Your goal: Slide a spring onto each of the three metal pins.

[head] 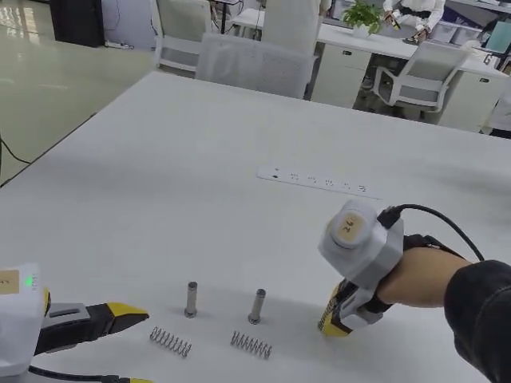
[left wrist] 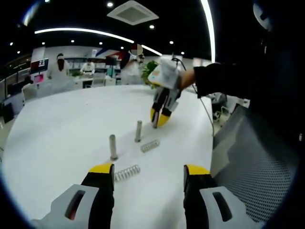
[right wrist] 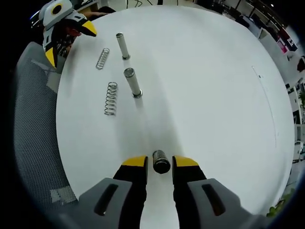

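Observation:
Two bare metal pins point(head: 191, 299) point(head: 256, 306) stand upright near the white table's front edge. In front of each lies a loose spring point(head: 170, 341) point(head: 251, 345). My right gripper point(head: 331, 325) points down at the table to the right of them. In the right gripper view its jaws point(right wrist: 159, 162) are narrowly shut on a coiled spring point(right wrist: 161, 161) that sits upright on end; the third pin is hidden. My left gripper point(head: 132, 347) stands open and holds nothing, just left of the left spring point(left wrist: 127, 172).
A flat power strip point(head: 319, 180) is set into the table point(head: 200, 175) farther back. Office chairs point(head: 251, 64) point(head: 415, 76) stand beyond the far edge, with people at desks behind. A grey mesh chair point(right wrist: 33, 143) is at the near edge.

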Demonstrator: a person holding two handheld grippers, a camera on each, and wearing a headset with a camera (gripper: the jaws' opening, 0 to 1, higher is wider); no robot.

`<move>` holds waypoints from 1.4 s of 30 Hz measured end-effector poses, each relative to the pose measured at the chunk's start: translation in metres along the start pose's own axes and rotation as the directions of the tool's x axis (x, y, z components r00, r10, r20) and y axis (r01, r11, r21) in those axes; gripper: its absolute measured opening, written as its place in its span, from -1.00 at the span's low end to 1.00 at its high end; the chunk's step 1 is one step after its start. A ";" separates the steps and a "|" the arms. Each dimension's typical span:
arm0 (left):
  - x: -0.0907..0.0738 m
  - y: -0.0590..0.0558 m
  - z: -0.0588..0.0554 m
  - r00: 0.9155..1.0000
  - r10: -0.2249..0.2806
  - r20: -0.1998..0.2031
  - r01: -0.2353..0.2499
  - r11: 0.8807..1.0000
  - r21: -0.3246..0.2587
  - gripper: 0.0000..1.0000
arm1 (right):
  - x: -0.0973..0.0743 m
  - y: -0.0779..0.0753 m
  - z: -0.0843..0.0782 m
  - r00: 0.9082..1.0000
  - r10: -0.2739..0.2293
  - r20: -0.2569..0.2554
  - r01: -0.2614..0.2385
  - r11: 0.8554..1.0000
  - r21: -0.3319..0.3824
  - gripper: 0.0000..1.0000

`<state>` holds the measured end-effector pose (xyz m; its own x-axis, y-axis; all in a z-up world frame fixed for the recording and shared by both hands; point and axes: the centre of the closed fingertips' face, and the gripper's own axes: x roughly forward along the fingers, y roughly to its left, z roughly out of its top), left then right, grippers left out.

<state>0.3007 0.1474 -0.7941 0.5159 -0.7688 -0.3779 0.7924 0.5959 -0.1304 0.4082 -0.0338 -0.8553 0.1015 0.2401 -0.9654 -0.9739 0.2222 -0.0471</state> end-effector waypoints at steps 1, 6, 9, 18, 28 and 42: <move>0.000 0.000 0.000 1.000 0.000 0.000 0.000 1.000 0.000 0.07 | -0.001 0.000 0.000 1.000 -0.002 0.002 0.002 1.000 0.000 -0.63; 0.001 -0.001 0.000 1.000 -0.004 -0.001 0.004 1.000 0.001 0.07 | -0.004 0.000 -0.001 1.000 -0.010 0.006 0.010 1.000 0.002 -0.56; 0.001 -0.001 0.000 1.000 -0.006 -0.002 0.006 1.000 0.001 0.07 | -0.008 -0.001 0.000 1.000 -0.019 0.009 0.019 1.000 0.009 -0.53; 0.002 -0.002 -0.001 1.000 -0.010 -0.007 0.010 1.000 0.003 0.06 | -0.028 -0.001 0.015 0.996 -0.059 0.063 0.059 0.998 -0.006 -0.50; 0.002 -0.003 0.000 1.000 -0.013 -0.007 0.013 1.000 0.009 0.05 | -0.042 0.010 0.028 0.993 -0.054 0.104 0.056 0.998 -0.019 -0.49; 0.002 -0.004 0.001 1.000 -0.014 -0.016 0.015 1.000 0.019 0.03 | -0.055 0.029 0.051 0.987 -0.036 0.154 0.045 0.997 -0.059 -0.49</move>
<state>0.2987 0.1436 -0.7938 0.4992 -0.7735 -0.3905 0.8059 0.5800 -0.1186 0.3850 0.0076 -0.7901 0.1661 0.3744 -0.9123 -0.9786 0.1766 -0.1057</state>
